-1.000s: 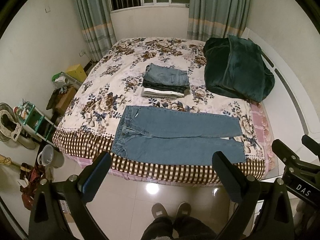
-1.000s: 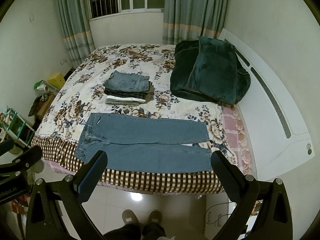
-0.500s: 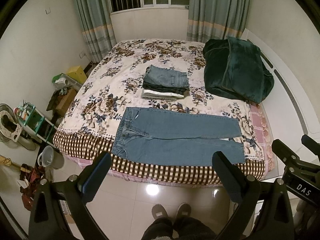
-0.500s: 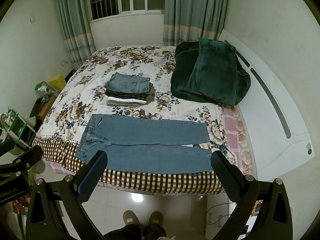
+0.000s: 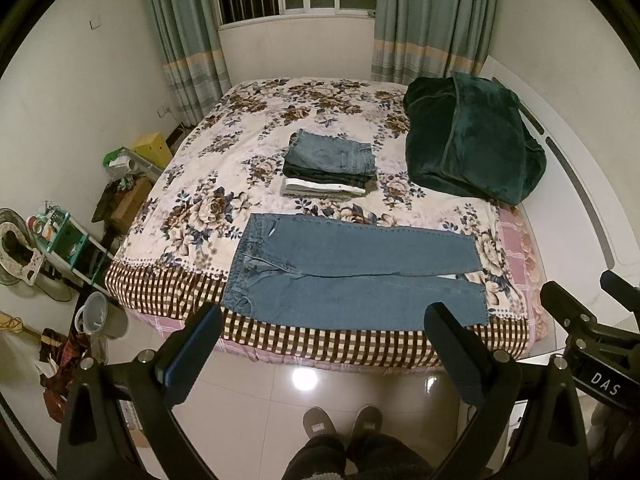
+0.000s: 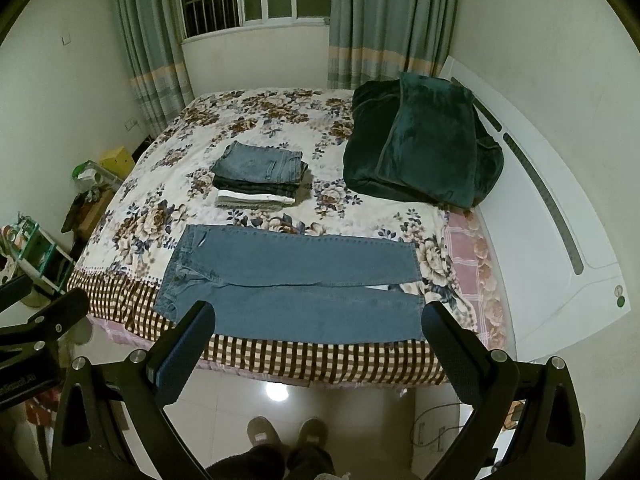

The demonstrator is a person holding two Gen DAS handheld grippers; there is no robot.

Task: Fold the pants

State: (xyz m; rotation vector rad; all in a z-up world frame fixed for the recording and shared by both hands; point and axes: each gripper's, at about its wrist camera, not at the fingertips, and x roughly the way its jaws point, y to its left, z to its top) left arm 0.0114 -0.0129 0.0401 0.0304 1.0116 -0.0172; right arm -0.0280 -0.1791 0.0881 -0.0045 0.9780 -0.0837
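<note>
Shelf clutter and a grey bucket (image 5: 96, 314) on the tiled floor at far left. Left gripper (image 5: 322, 330) held above the floor short of the bed (image 5: 224, 152), jaws spread wide, nothing between them. Blue jeans (image 5: 352, 272) lie flat along the bed's near edge, waistband left, legs running right. Beyond them a stack of folded pants (image 5: 330, 166); further right a dark green blanket (image 5: 468, 144). Right gripper (image 6: 318, 322) likewise wide, holding nothing.
</note>
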